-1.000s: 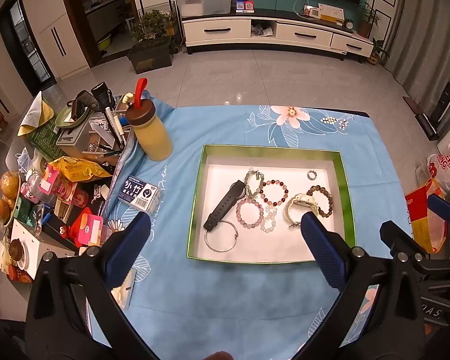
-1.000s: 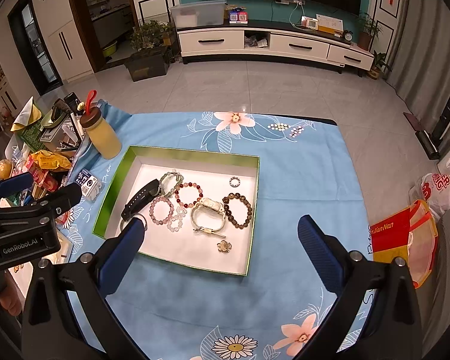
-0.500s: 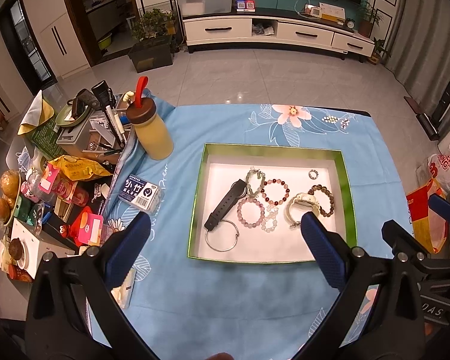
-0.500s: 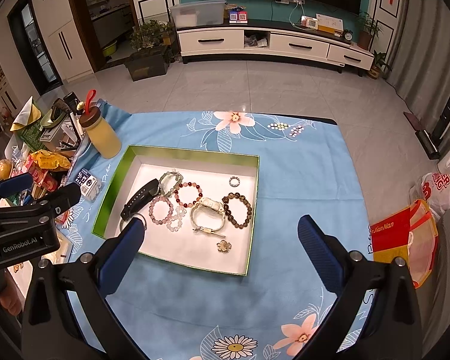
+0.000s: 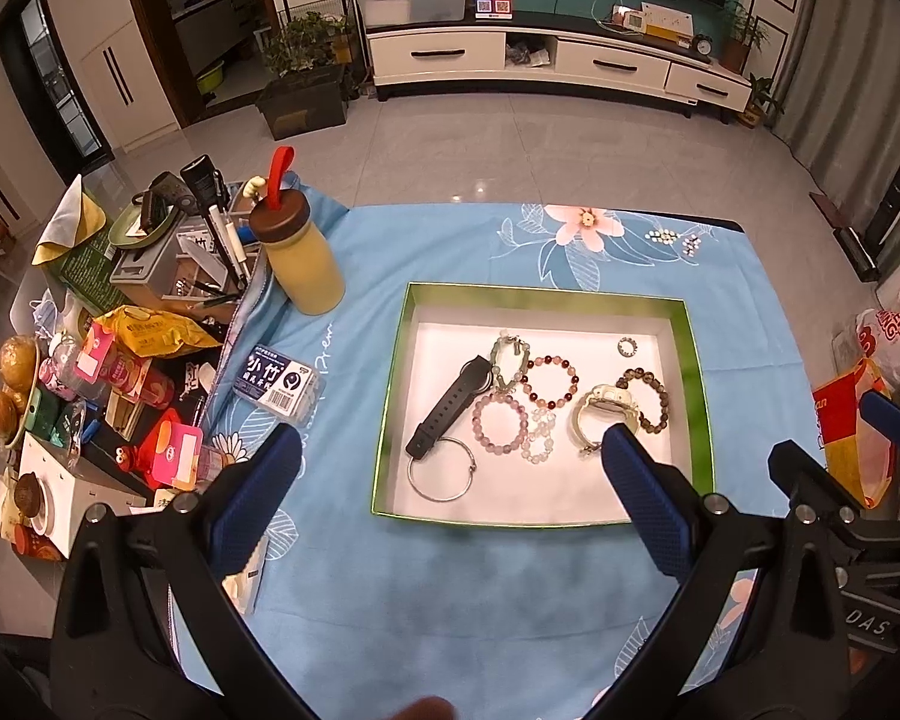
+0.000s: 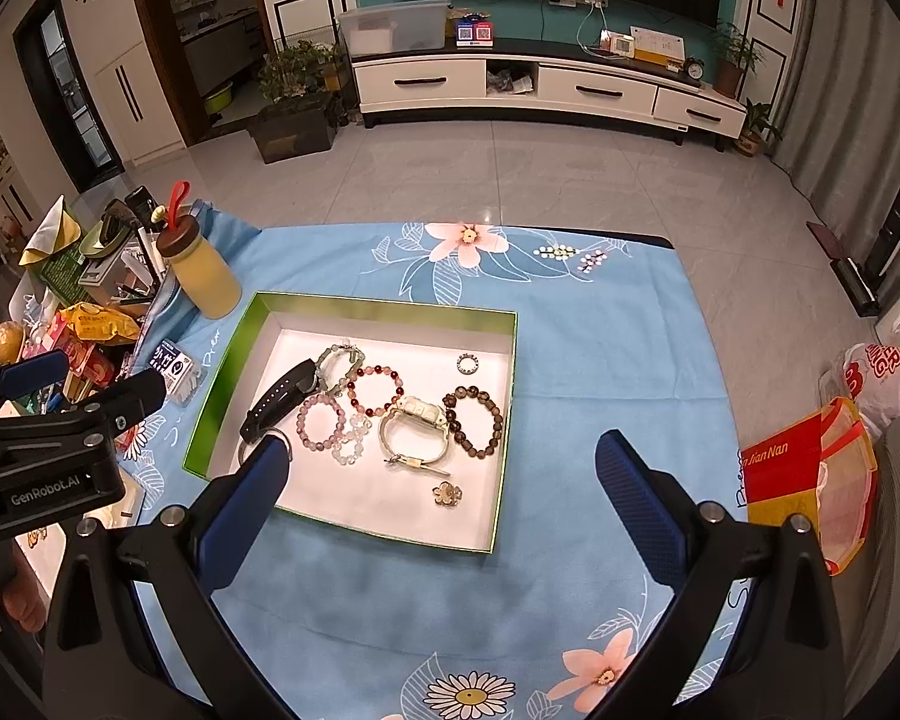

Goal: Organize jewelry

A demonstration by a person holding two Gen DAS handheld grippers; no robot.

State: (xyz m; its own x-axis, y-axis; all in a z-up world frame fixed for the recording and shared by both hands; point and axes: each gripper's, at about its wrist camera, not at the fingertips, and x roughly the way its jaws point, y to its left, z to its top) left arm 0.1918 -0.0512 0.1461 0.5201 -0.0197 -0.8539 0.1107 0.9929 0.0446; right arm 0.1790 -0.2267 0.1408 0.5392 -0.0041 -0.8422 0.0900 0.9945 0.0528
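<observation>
A green-rimmed white tray (image 5: 693, 384) (image 6: 222, 384) on the blue floral cloth holds a black watch (image 5: 447, 414) (image 6: 279, 399), a silver bangle (image 5: 441, 477), pink (image 5: 499, 423) (image 6: 318, 423), red (image 5: 551, 383) (image 6: 375, 390) and dark (image 5: 648, 399) (image 6: 474, 423) bead bracelets, a cream watch (image 5: 606, 405) (image 6: 417, 429), a small ring (image 5: 628, 347) (image 6: 468, 363) and a flower brooch (image 6: 447, 493). My left gripper (image 5: 450, 456) and right gripper (image 6: 441, 459) hover open and empty above the tray's near edge.
A yellow bottle with a brown lid (image 5: 299, 258) (image 6: 201, 273) and a small labelled box (image 5: 282, 387) stand left of the tray. Cluttered snacks and pens (image 5: 120, 324) fill the left side. Two small bead clusters (image 6: 576, 255) lie on the cloth's far edge.
Both views have shifted very slightly. The jewelry and both grippers stay as they were.
</observation>
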